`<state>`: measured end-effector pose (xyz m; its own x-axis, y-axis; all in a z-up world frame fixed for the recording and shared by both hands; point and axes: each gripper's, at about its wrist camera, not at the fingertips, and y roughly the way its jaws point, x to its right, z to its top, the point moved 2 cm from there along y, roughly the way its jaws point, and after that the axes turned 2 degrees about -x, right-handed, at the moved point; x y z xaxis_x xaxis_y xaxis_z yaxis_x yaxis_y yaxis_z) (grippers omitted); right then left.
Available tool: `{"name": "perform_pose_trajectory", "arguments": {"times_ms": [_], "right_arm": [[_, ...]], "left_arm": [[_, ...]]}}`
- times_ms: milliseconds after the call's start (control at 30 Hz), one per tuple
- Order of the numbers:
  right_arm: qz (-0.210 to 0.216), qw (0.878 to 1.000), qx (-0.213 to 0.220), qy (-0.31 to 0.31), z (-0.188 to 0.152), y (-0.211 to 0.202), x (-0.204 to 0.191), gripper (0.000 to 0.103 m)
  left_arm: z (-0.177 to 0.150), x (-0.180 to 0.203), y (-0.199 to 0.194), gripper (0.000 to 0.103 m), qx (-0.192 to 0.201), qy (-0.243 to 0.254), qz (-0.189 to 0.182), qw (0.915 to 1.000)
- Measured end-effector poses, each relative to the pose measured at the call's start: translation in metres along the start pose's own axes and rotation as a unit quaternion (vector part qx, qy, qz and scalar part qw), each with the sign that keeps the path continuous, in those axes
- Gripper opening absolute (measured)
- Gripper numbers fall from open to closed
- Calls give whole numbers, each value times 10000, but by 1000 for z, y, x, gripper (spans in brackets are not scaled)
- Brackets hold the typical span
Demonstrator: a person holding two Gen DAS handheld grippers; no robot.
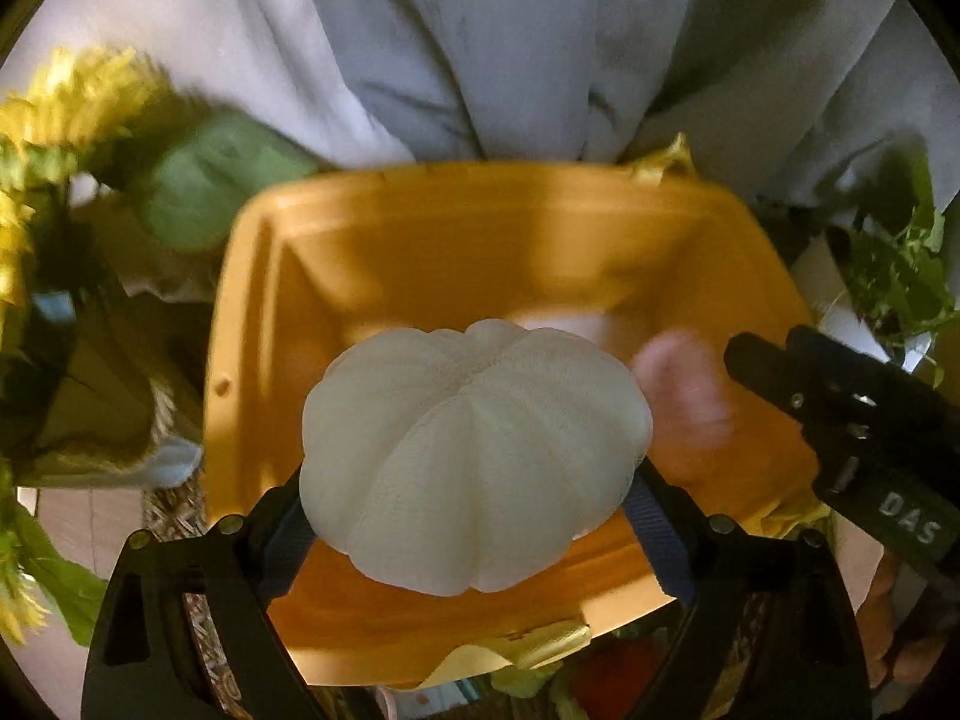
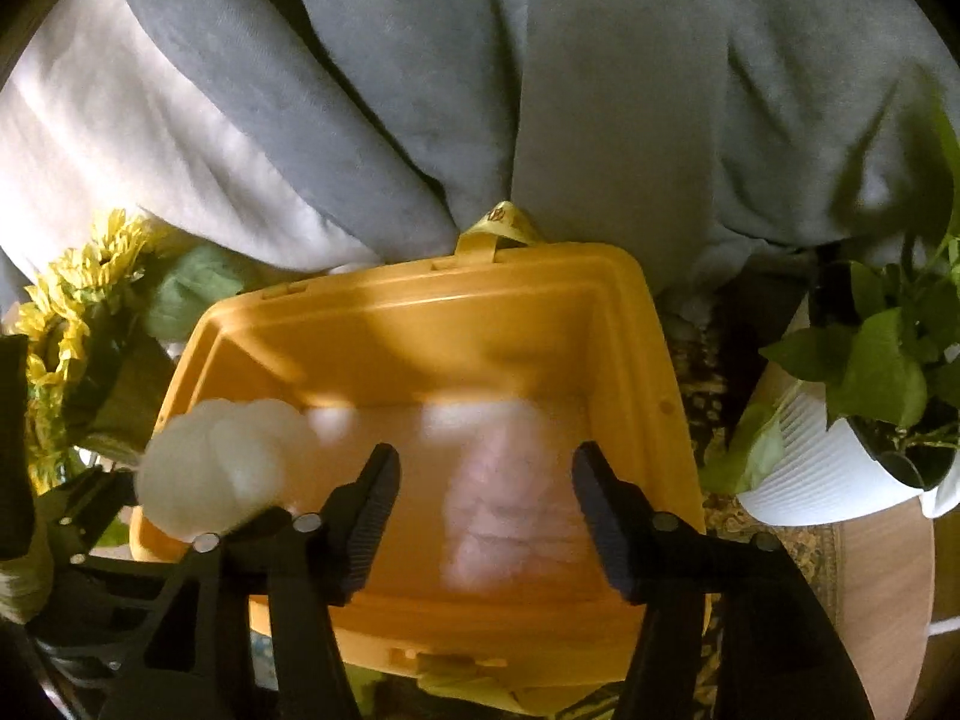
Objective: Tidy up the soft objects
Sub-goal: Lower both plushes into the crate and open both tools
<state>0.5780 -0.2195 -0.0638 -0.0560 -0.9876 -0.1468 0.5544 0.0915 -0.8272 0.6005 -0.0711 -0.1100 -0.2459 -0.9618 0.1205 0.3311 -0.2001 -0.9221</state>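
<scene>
Over the yellow bin (image 1: 252, 312), the left gripper (image 1: 474, 516) holds a white mesh pouf (image 1: 474, 456) between wide-set jaws. Only the left wrist view shows the pouf's ribbed top and the blue pads against its sides. The right wrist view alone shows the right gripper (image 2: 486, 516) with jaws apart, a blurred pink soft thing (image 2: 510, 504) below them in the bin. Sunflowers (image 2: 72, 300), a potted plant (image 2: 840, 456) and grey cushions (image 2: 540, 90) crowd round.

Dim, patchy sunlight; motion blur
</scene>
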Motion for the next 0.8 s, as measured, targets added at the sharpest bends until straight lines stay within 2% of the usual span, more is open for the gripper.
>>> {"name": "perform_pose_trajectory", "arguments": {"times_ms": [100,233,300,333,433,667,800], "right_arm": [[25,10000,-23,26,3,-2,1,69],[-145,9999,68,23,7,-7,3,70],[-168,9998,85,19,8,-8,3,70],[-175,9998,97,21,9,-9,3,70],[-191,9997,141,53,10,-11,5,70],[-153,9994,269,184,11,-23,7,70],[-123,9991,385,143,6,-34,3,70]], "left_arm": [[3,2,3,93,-118,93,90,9998],[9,6,2,94,-216,182,280,9992],[9,10,3,98,-212,197,288,9992],[10,11,3,103,-183,182,258,9993],[12,12,-8,103,46,106,-19,9999],[10,15,-29,103,302,252,232,9990],[6,11,-49,103,619,243,405,9970]]}}
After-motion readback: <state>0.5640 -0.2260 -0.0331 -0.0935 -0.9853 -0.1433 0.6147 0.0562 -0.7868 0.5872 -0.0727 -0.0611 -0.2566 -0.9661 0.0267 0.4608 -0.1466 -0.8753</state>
